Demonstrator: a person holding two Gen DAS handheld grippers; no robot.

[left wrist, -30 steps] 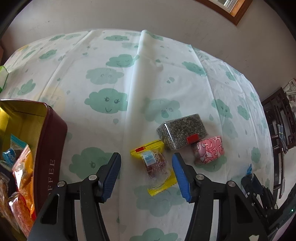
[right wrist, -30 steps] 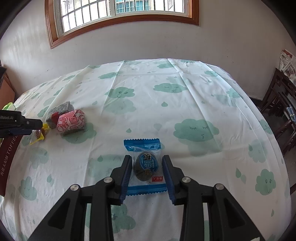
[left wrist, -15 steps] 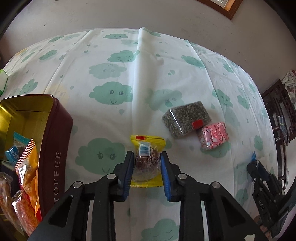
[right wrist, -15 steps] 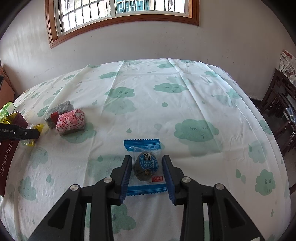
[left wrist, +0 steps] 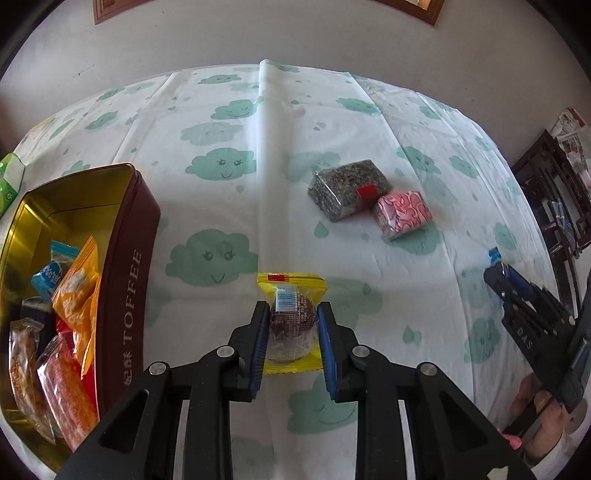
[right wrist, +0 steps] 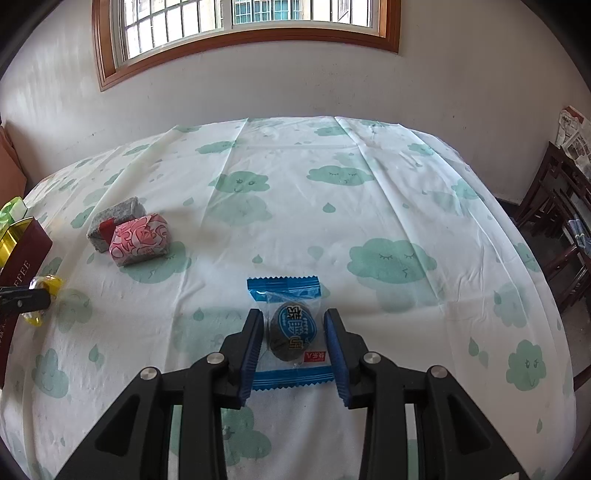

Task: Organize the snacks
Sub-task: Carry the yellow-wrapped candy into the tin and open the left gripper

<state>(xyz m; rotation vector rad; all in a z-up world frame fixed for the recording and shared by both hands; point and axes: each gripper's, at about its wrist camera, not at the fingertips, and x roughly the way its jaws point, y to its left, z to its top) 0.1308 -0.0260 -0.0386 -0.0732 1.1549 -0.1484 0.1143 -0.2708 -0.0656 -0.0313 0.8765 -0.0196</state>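
My left gripper (left wrist: 291,325) is shut on a yellow-wrapped round snack (left wrist: 291,325) and holds it just above the cloud-print tablecloth. A dark red toffee tin (left wrist: 125,266) stands open to its left, with several snack packets (left wrist: 70,295) inside. My right gripper (right wrist: 294,334) has its jaws close on both sides of a blue-wrapped snack (right wrist: 291,328) that lies on the cloth; a slim gap shows at each pad. A grey seed pack (left wrist: 347,188) and a pink patterned pack (left wrist: 400,214) lie together further back.
The table (right wrist: 369,206) has a white cloth with green clouds. A green packet (left wrist: 9,181) lies at the far left edge. Dark wooden chairs (right wrist: 561,236) stand on the right. A wall with a window (right wrist: 243,22) is behind the table.
My left gripper has closed on the yellow snack and lifted it back toward the tin's side. The right gripper has stayed around the blue snack.
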